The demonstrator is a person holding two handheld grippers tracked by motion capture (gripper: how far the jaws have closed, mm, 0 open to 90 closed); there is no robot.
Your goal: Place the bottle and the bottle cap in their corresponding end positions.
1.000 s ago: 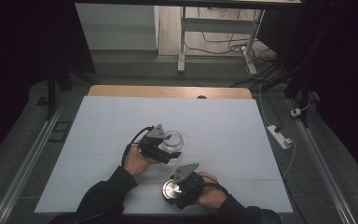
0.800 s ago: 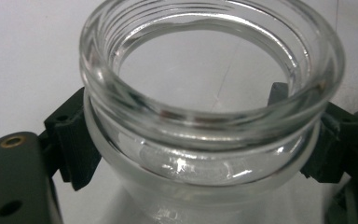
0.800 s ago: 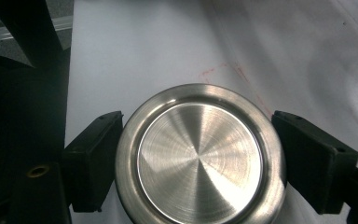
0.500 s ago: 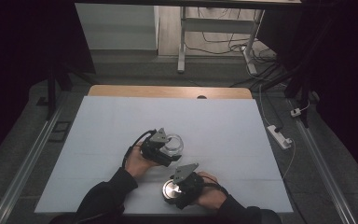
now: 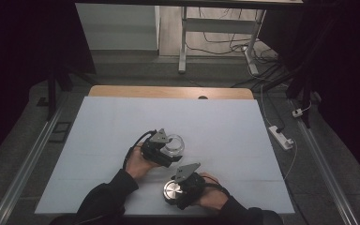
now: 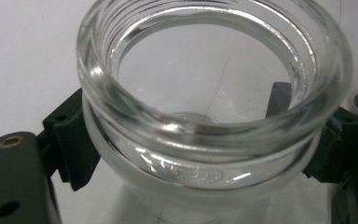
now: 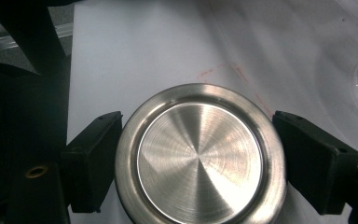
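Here, the left gripper [image 5: 166,151] clamps a clear glass jar [image 5: 174,145] by its neck, just below centre of the high view; the jar stands upright on the white table [image 5: 225,126], mouth up. The right gripper [image 5: 178,192] grips a round steel lid [image 5: 172,190] by its rim, lying flat at lower centre, well apart from the jar.

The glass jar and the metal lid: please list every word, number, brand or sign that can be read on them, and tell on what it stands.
There are none that can be read.
Glass jar: faint raised marks on the neck below the rim, too blurred to read.
Metal lid: plain brushed metal, no text.
Table: thin red scribbles, not letters.
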